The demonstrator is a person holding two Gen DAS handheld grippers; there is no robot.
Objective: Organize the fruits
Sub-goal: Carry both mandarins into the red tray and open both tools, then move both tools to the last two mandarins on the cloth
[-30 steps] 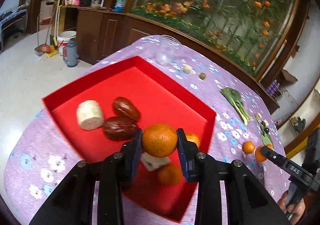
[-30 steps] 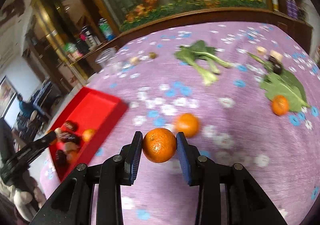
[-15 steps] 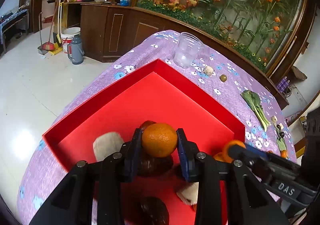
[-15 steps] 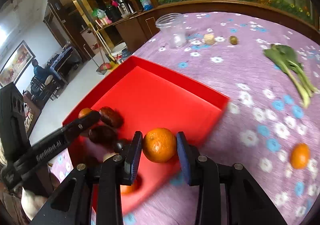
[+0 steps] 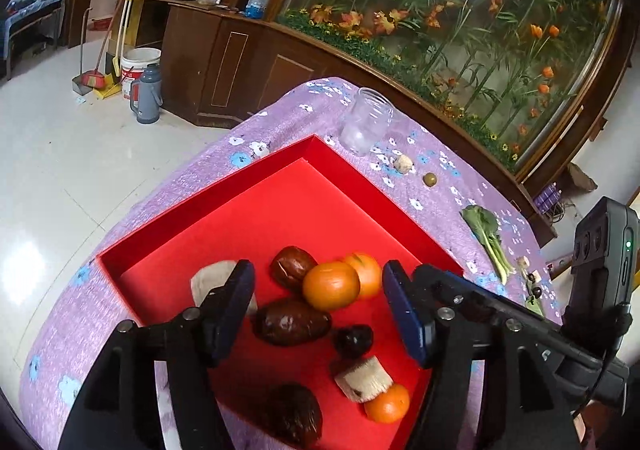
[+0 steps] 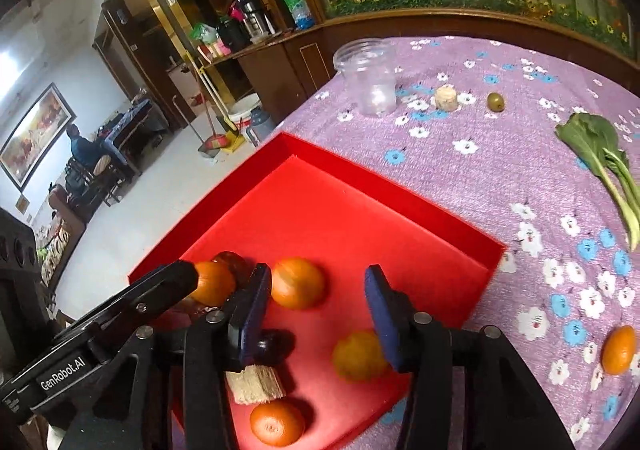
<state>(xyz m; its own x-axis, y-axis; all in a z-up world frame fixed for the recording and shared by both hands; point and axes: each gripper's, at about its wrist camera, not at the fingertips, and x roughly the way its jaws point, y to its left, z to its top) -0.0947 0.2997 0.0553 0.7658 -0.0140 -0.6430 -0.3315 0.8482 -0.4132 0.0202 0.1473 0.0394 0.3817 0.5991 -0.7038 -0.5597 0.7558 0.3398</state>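
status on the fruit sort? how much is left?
Done: several oranges and dark fruits lie in the red tray.
In hand: nothing; left gripper and right gripper are both open over the tray.
Left: at least one orange and a small green fruit on the tablecloth.

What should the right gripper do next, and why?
Probably lift out of the red box and head for the orange on the cloth. The right gripper has its jaws open and empty, with oranges already lying in the box.
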